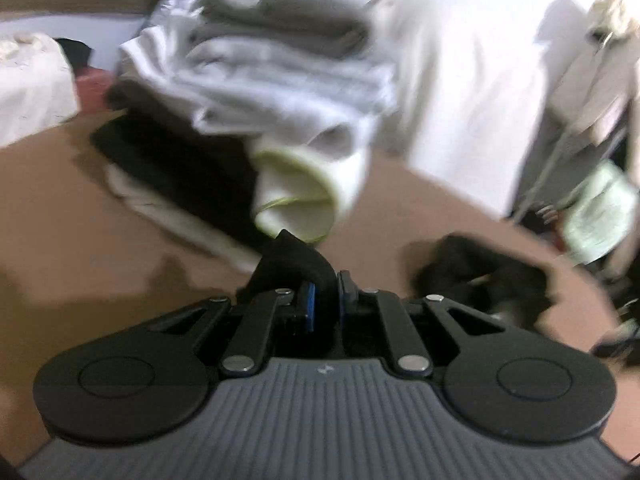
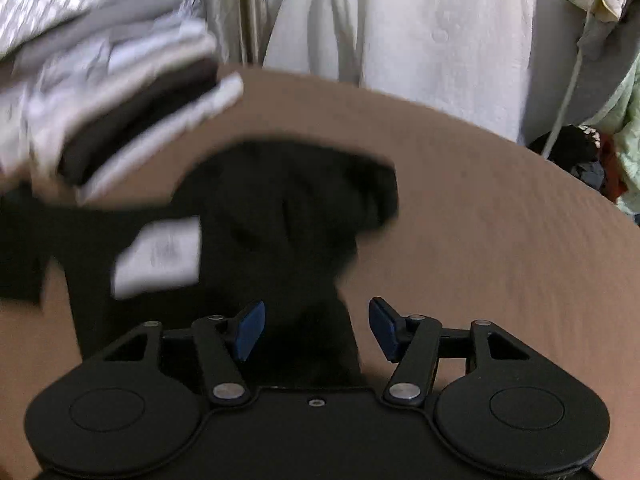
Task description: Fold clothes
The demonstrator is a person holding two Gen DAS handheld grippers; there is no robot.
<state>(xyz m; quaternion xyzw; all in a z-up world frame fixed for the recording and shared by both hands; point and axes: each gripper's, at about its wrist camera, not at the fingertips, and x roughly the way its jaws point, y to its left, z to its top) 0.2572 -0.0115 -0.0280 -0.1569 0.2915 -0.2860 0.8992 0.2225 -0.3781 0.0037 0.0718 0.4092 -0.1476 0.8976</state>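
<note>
Left gripper (image 1: 325, 294): blue pads pinched on a fold of black cloth (image 1: 294, 264), soft matte knit, bunched into a peak above the fingertips. The rest of that black garment (image 2: 280, 216) lies on the brown table (image 2: 480, 220) in the right wrist view, a limp, crumpled mass with one white rectangular label (image 2: 160, 256) showing on its left part. Its long axis runs roughly left to right across the table, but motion blur hides the edges, so which end is collar or hem cannot be told.

Right gripper (image 2: 316, 330): jaws stand wide apart, blue pads clear of the fabric; a strip of the black garment passes between them without being pressed.

Far left on the table sits one stack of folded clothes (image 1: 260, 80) (layers are blurred, count approximate): grey on top, pale grey-white knits below, a black layer, then a white one at the bottom. A white piece with a yellow-green rim (image 1: 304, 196) droops from the stack's near edge, curled into a tube shape.

The table surface is flat, matte brown, with a curved far edge in the fisheye view. Beyond it hangs a white garment (image 2: 420, 40), woven and creased, with one button visible. A second dark crumpled lump (image 1: 480, 276) lies on the table at the right in the left wrist view.
</note>
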